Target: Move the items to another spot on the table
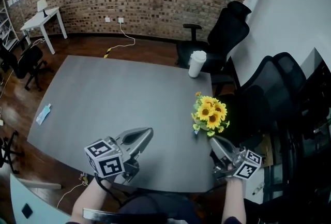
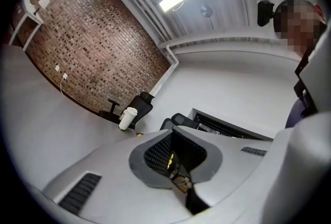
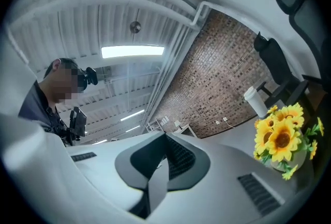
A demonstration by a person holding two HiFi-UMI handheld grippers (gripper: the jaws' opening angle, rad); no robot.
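Note:
A bunch of yellow sunflowers (image 1: 209,114) in a small vase stands near the right edge of the grey table (image 1: 114,99). A white lidded cup (image 1: 196,63) stands at the far right corner. My left gripper (image 1: 146,133) hovers over the near edge, shut and empty, well left of the flowers. My right gripper (image 1: 214,139) is shut and empty just in front of the flowers, apart from them. The right gripper view shows the sunflowers (image 3: 282,137) close on the right and the cup (image 3: 254,101) behind them. The left gripper view shows its closed jaws (image 2: 172,131) and the cup (image 2: 127,118) far off.
A small blue item (image 1: 43,114) lies at the table's left edge. Black office chairs (image 1: 222,36) stand behind and to the right of the table. A white desk (image 1: 41,20) stands by the brick wall at the far left. A cable (image 1: 121,42) runs across the floor.

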